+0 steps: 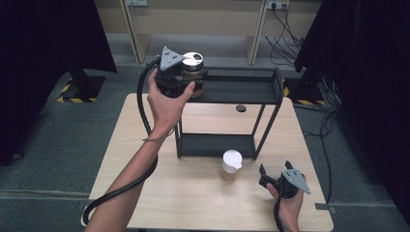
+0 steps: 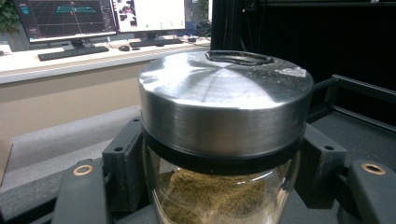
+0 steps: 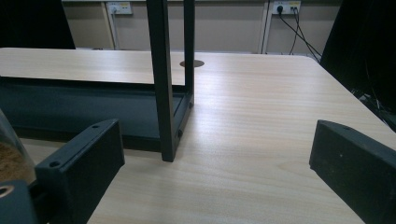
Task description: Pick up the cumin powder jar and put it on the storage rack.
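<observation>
High view: left gripper [image 1: 186, 77] is up at the left end of the black two-tier rack's [image 1: 278, 82] top shelf, jaws pinching a glass jar with a steel lid [image 1: 193, 60]. The jar sits at the shelf edge; can't tell if its base touches yet. To do the placing well: keep the jar upright, clear the raised rim, set the base flat inside the shelf, then let the jaws go. Right gripper [image 1: 274, 178] rests low near the table's [image 1: 145, 116] front right corner, jaws spread, holding nothing. A second jar with a white lid [image 1: 231, 162] stands on the table just in front of the rack's lower shelf. Count: two jars, one rack, two grippers.

Left gripper view: steel-lidded jar [image 2: 224, 121] is clamped between both jaws just below the lid, with brown powder inside. Top shelf [image 2: 355, 126] lies right behind and below it. Grip looks centred and the jar upright.

Right gripper view: jaws wide apart, bare table between them. Rack leg [image 3: 163, 88] and lower shelf [image 3: 70, 107] are ahead. A sliver of the glass jar with brown powder [image 3: 9, 158] shows at the left edge.
</observation>
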